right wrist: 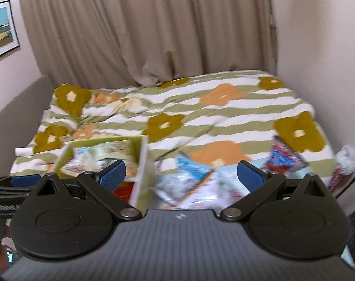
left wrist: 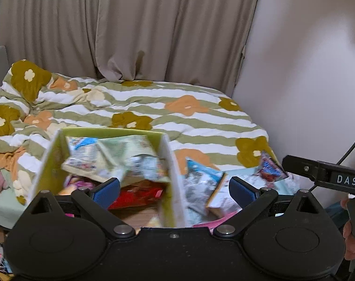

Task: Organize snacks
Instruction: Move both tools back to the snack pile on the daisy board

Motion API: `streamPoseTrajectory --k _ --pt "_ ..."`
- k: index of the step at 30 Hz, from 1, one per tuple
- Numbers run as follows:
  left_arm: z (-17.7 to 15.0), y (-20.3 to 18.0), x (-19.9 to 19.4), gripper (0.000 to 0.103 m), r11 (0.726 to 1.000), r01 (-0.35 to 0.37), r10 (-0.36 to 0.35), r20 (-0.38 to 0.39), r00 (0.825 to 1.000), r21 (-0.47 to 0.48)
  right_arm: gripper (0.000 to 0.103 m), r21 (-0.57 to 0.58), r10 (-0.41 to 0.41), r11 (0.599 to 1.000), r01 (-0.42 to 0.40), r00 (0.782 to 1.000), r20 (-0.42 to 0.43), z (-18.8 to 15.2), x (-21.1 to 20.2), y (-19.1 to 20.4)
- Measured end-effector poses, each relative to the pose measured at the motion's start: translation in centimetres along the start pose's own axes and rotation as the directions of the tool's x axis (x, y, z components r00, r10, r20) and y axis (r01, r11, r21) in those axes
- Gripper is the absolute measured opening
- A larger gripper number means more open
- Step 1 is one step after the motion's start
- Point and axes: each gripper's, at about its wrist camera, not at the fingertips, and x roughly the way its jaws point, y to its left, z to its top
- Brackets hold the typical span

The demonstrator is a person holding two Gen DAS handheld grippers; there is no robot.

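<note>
A green box with white outer walls sits on the bed, filled with several snack packets. Loose snack packets lie to its right on a pale blue sheet. A red and blue packet lies farther right. My left gripper is open, straddling the box's right wall. My right gripper is open above the loose packets, holding nothing. The right gripper's arm shows at the left view's right edge. Both views are blurred.
The bed carries a striped flowered duvet. Beige curtains hang behind it and a white wall stands to the right. A framed picture hangs at left. A person's hand holds the right gripper.
</note>
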Motion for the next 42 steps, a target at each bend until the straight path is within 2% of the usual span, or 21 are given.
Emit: streamPoseTrajectory --k 9,14,20,29,36,42 --pt "0.2 -8.7 4.4 0.101 0.999 0.032 -0.033 -0.03 0.999 -0.016 0.103 0.009 -0.05 0.999 0.05 0.999 0.0 1.0 0.0 -11.5" --pt "0.3 -12.4 8.5 0.101 0.998 0.046 -0.048 -0.07 0.996 -0.037 0.103 -0.008 -0.046 0.999 0.046 0.999 -0.022 1.8 2.2 -17.1" --pt "0.2 -15.4 14.8 0.101 0.997 0.038 -0.049 -0.148 0.988 -0.072 0.103 -0.028 0.007 1.0 -0.009 0.996 -0.085 2.4 7.0 -22.2" --pt "-1.2 -17.3 22.6 0.1 0.995 0.003 -0.028 -0.257 0.966 -0.098 0.103 -0.017 0.099 0.994 -0.105 0.975 -0.201 2.0 15.5 -25.6" --pt "-2.1 -18.9 26.2 0.099 0.999 -0.039 0.033 -0.289 0.957 -0.014 0.103 0.0 0.169 0.984 -0.176 0.945 -0.281 1.0 20.9 -26.8" --pt "-2.8 -19.4 28.2 0.093 0.998 -0.049 0.056 -0.325 0.944 0.03 0.103 0.021 0.21 0.976 -0.215 0.919 -0.334 0.1 23.4 -27.2"
